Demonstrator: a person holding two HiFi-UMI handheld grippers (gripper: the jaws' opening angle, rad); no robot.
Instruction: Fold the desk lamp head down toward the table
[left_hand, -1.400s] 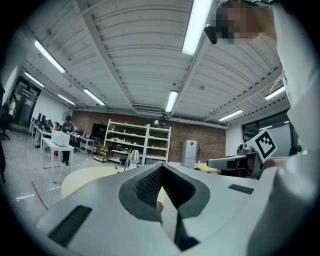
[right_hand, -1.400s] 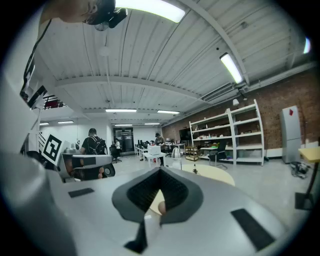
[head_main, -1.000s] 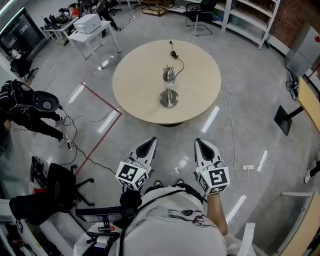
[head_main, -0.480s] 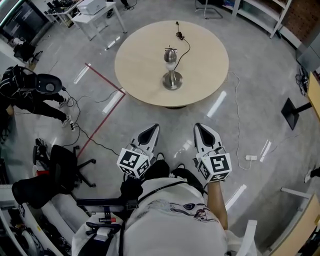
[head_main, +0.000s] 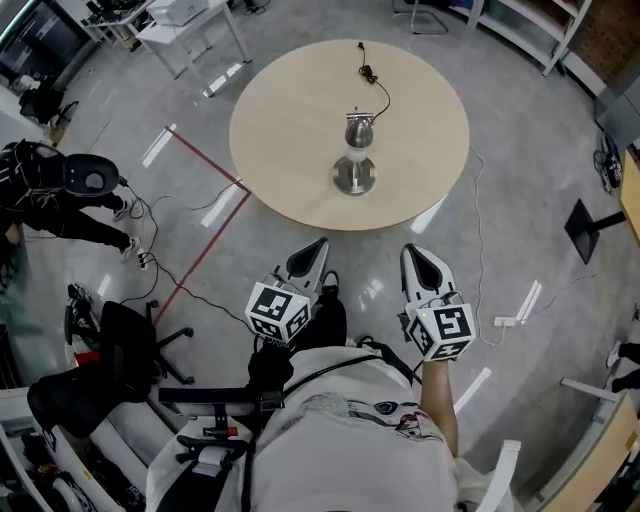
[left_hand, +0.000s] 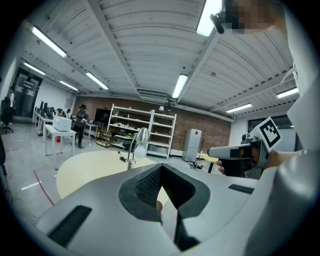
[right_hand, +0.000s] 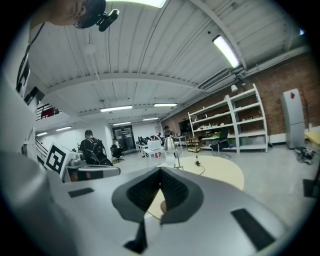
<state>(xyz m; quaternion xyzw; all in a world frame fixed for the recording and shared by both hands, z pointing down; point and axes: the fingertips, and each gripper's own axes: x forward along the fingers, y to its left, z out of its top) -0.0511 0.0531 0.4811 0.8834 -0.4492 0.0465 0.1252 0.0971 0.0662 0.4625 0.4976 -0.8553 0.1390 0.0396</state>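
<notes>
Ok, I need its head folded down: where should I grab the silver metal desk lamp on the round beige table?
Probably the silver bell-shaped head, approached from the near table edge: it stands high on the upright stem, clear of the round metal base, which may need steadying.

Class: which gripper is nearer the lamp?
Left, slightly. The left gripper hangs short of the table, left of the lamp; the right gripper hangs farther off, to its right.
</notes>
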